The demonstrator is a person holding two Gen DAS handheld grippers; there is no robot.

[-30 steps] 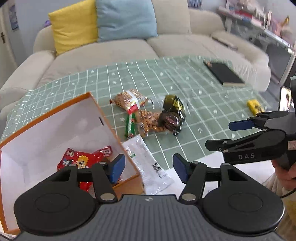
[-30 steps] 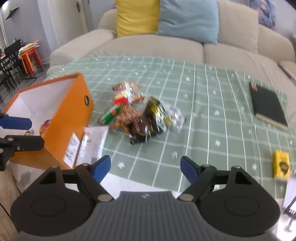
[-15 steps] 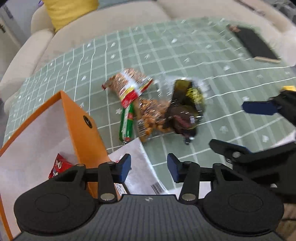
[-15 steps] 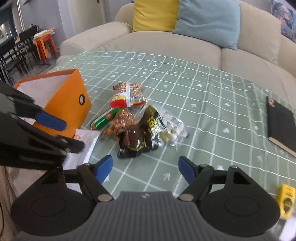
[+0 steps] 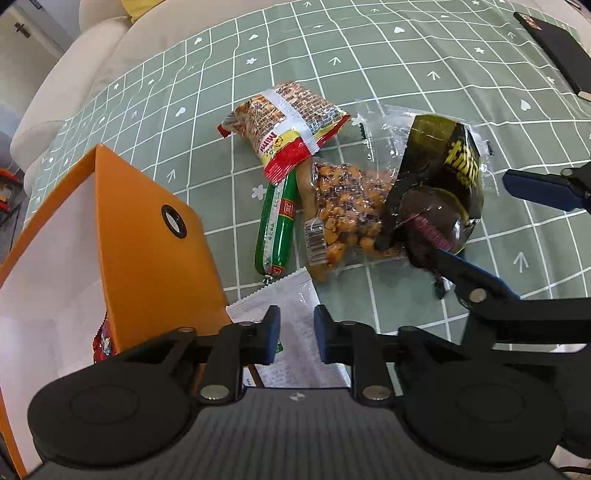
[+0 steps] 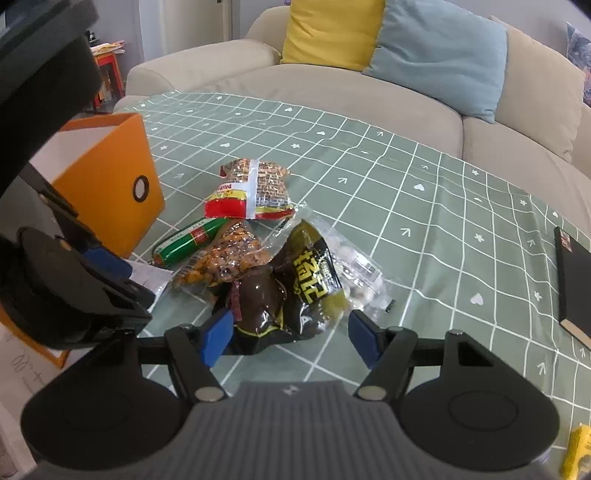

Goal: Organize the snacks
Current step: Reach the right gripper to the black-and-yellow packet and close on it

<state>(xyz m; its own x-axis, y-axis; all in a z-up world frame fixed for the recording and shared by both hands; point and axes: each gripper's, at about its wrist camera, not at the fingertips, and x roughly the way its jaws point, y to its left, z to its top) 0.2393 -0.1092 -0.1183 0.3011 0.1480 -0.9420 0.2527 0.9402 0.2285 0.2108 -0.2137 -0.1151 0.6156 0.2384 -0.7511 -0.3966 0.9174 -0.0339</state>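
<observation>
Snack packets, led by a dark brown glossy pouch (image 6: 273,306), sit between the right gripper's (image 6: 290,338) released jaws; the left gripper's (image 5: 295,338) narrowly parted jaws straddle a white paper sachet (image 5: 291,314).

Both wrist views near, angled down; share snack pile (image 5: 354,192).

The tablecloth (image 5: 369,48) is sage green with a white grid and small white hearts, arrows and flowers. The box (image 5: 147,251) is orange outside, white inside. The sausage (image 5: 277,225) wears green with a red label. One packet (image 5: 291,122) is red, yellow and white; another (image 5: 436,192) is black with yellow lettering. Both cushions differ: one (image 6: 332,33) yellow, one (image 6: 439,55) pale blue. The gripper pads (image 6: 216,336) are blue.
</observation>
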